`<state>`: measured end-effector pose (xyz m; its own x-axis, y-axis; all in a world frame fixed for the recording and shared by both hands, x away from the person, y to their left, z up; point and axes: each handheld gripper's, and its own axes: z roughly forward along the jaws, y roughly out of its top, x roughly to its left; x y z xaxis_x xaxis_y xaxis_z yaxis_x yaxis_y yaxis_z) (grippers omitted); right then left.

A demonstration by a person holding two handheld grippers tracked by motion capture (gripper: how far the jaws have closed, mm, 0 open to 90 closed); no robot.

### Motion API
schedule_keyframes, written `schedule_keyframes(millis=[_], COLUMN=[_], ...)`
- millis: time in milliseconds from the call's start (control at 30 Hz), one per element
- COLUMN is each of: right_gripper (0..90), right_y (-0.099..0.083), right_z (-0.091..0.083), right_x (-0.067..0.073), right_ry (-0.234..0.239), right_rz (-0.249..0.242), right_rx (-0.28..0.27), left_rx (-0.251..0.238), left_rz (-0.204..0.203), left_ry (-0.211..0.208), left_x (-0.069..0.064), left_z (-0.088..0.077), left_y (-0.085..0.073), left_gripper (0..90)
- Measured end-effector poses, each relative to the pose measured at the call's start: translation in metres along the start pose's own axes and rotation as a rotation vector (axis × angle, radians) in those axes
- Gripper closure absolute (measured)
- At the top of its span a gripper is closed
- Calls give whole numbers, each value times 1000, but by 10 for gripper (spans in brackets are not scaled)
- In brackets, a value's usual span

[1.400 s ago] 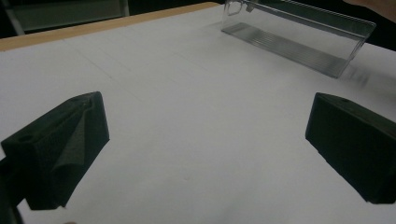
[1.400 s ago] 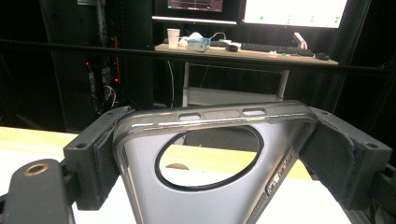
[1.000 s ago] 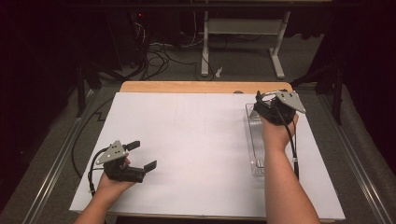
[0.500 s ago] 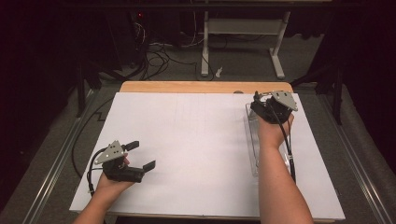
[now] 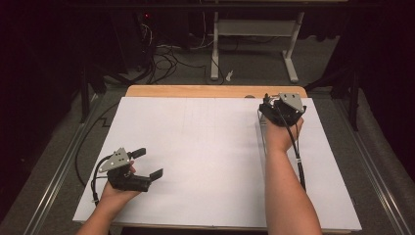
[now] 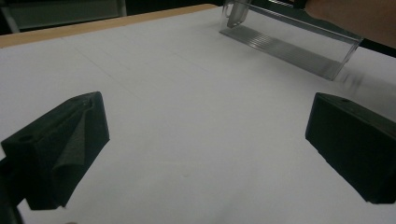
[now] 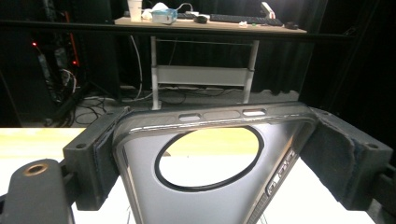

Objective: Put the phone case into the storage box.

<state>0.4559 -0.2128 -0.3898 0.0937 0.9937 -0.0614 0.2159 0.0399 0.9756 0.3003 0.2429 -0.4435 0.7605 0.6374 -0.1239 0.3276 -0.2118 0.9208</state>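
- The right tool point(image 5: 275, 108) is seen in the high view at the far right of the white-covered worktop point(image 5: 205, 147), held from below by the person's right hand point(image 5: 283, 134).
- In the right gripper view, a clear phone case point(image 7: 210, 158) with a large round hole in its back is clamped between the two padded jaws, which press on its left and right edges.
- The case is lifted off the sheet and tilted, its top edge towards the dark room behind.
- The left tool point(image 5: 143, 169) is held low at the near left of the worktop, well apart from the right one.
- Its jaws are spread wide, with nothing between them but bare white sheet.
- In the left gripper view, a clear plastic tray point(image 6: 289, 39) is seen farther off on the sheet.
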Motion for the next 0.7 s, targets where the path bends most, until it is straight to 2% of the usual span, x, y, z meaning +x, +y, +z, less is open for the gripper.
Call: schedule_keyframes(millis=[167, 367, 700], right_gripper=[140, 139, 132], right_y=[-1, -4, -4], right_z=[4, 7, 10], right_x=[3, 3, 1], right_ry=[-13, -24, -14], right_rz=[-13, -4, -5], right_rx=[2, 17, 15], left_rx=[-1, 6, 4], left_rz=[0, 1, 2], left_ry=[-2, -6, -6], left_x=[0, 0, -1], left_z=[0, 0, 0], left_y=[0, 0, 0], left_gripper=[8, 8, 8])
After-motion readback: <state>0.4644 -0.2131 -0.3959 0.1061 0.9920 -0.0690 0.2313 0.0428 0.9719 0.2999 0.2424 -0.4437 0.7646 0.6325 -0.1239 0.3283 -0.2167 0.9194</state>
